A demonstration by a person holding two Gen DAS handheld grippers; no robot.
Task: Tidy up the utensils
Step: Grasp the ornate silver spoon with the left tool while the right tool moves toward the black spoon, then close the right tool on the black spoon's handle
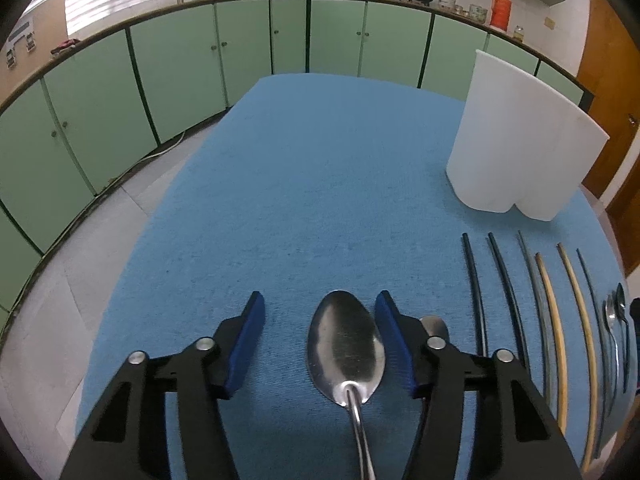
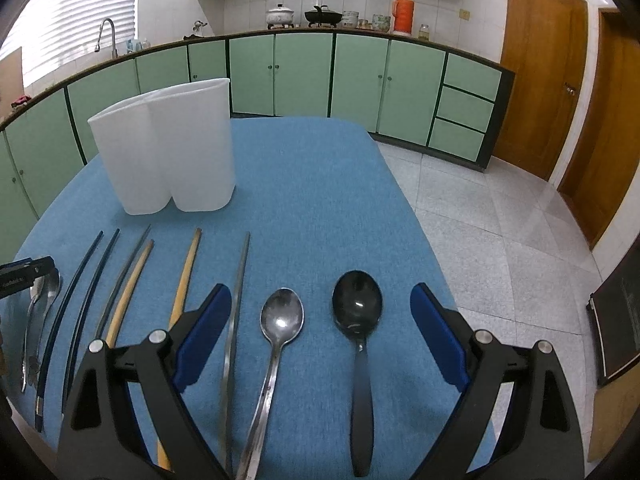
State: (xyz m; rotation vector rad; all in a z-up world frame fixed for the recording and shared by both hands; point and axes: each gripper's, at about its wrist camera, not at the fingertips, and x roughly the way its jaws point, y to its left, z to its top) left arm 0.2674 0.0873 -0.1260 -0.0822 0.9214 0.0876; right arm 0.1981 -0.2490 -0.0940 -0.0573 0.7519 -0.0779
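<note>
My left gripper (image 1: 319,307) is open, its jaws astride a large steel spoon (image 1: 345,350) lying on the blue cloth; a second spoon bowl (image 1: 435,326) peeks out behind the right finger. My right gripper (image 2: 322,300) is open over a steel spoon (image 2: 281,315) and a black spoon (image 2: 357,304). Several chopsticks, black (image 2: 86,268), grey (image 2: 240,276) and wooden (image 2: 188,268), lie in a row to the left. The white two-compartment holder (image 2: 168,148) stands behind them; it also shows in the left wrist view (image 1: 520,136).
The table is covered with a blue cloth (image 1: 312,184). Green kitchen cabinets (image 2: 304,76) run behind it, tiled floor (image 2: 500,220) to the right. The other gripper's tip (image 2: 28,270) and two spoons (image 2: 44,292) are at the far left.
</note>
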